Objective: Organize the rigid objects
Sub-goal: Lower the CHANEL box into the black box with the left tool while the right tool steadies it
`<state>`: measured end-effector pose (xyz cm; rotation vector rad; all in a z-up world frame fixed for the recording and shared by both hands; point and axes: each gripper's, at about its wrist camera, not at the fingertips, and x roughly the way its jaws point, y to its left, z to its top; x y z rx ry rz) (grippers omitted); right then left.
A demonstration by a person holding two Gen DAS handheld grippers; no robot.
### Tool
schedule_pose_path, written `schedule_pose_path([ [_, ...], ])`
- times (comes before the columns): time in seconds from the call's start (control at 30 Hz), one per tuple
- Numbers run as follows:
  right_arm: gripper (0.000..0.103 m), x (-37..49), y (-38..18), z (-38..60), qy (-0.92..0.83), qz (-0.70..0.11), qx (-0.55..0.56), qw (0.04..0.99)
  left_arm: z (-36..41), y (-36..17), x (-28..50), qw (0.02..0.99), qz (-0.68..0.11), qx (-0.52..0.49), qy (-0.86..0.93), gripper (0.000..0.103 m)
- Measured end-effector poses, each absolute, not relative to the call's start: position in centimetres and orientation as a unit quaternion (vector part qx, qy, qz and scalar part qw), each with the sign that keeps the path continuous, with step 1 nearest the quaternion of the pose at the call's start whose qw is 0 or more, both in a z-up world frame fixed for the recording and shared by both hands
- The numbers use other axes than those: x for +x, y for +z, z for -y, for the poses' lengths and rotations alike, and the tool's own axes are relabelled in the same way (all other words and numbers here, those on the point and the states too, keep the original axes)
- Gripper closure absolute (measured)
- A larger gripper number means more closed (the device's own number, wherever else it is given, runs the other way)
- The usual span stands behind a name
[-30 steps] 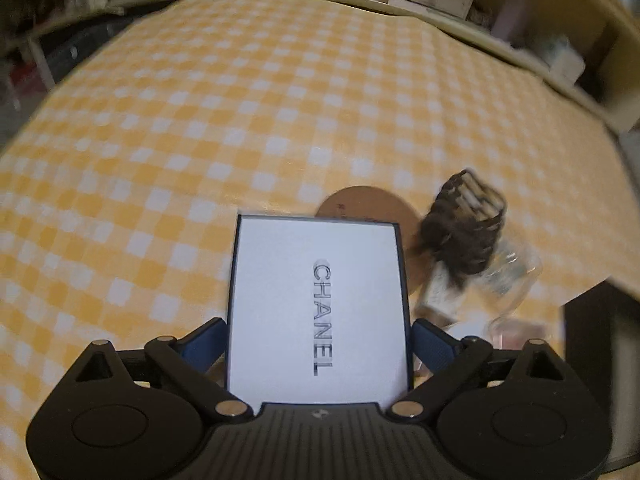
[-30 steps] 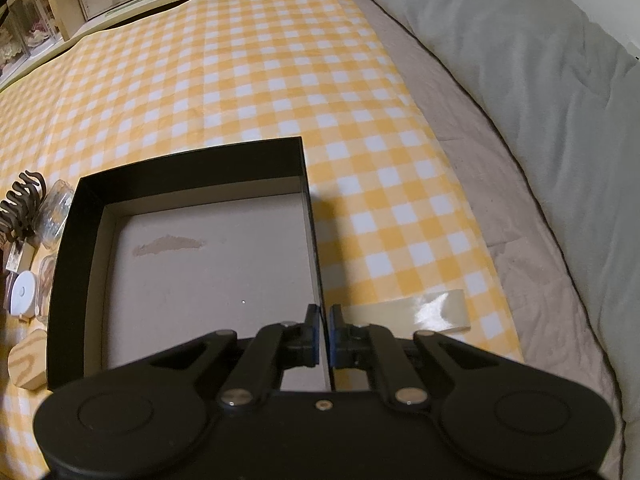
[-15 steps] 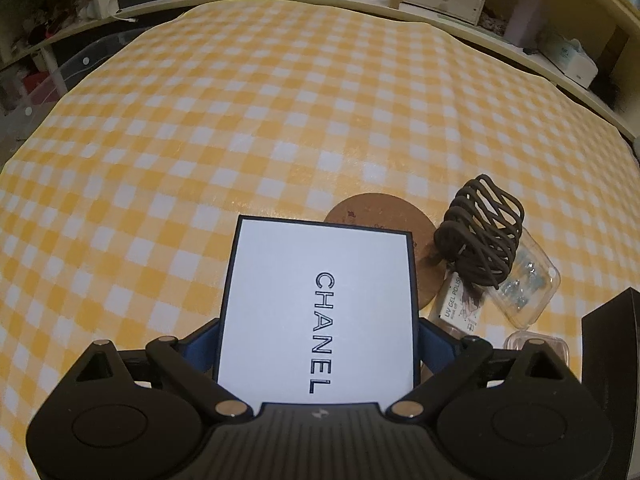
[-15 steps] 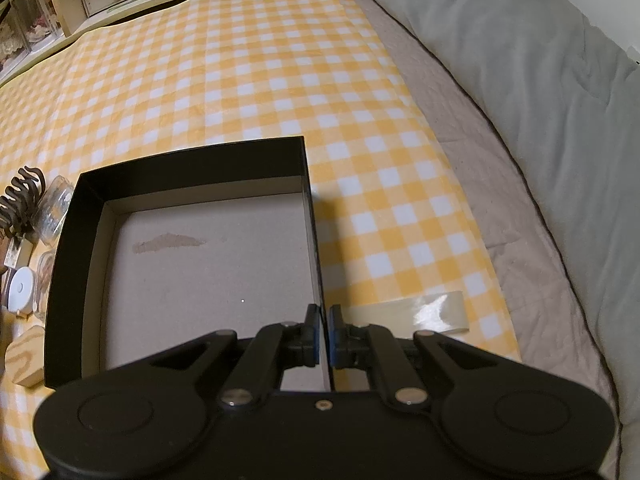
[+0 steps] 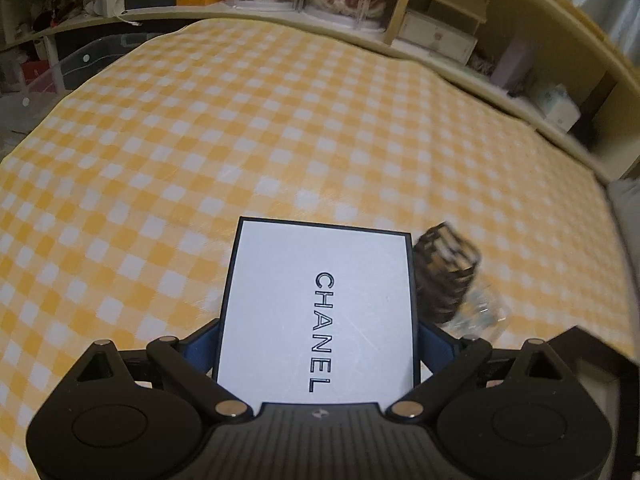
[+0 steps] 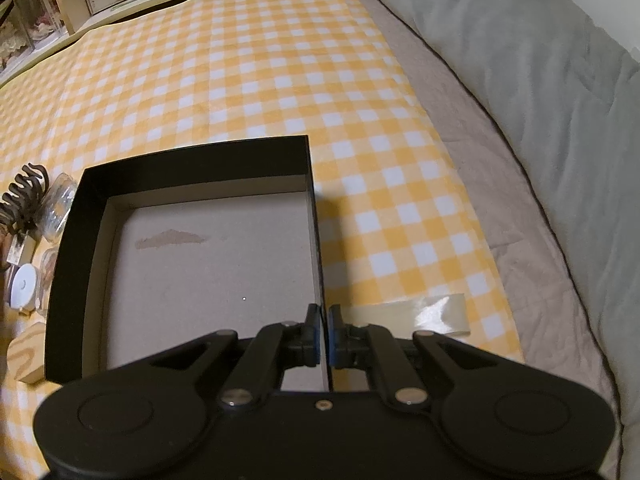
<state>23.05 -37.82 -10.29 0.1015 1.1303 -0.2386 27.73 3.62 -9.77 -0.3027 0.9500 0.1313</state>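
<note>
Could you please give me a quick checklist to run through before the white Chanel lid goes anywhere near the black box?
1. Left gripper clamped on both long sides of the Chanel lid: ok.
2. Lid held level, not tilted: cannot tell, one view only.
3. Right gripper pinching the right wall of the black box: ok.
4. Box interior free of objects: ok, only bare cardboard shows.
5. Hair claw and clear case out of the lid's way: not ok, both sit right beside its right edge.
6. Sharp left view: not ok, blurred.
</note>
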Motion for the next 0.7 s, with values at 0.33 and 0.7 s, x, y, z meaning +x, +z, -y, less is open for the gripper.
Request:
schedule_pose_path([
  [0.33,0.100,22.4,-9.2,36.9,-0.076,-0.543,0.065,0.834,3.8,-5.2,25.8,0.889,-0.420,-0.169,-0.066,0.007],
  [0.7,0.099,21.0,-8.3,35.6,-0.030,-0.540,0.030,0.841,16.3,-6.7,25.4,0.869,-0.431,-0.139,-0.198,0.007],
])
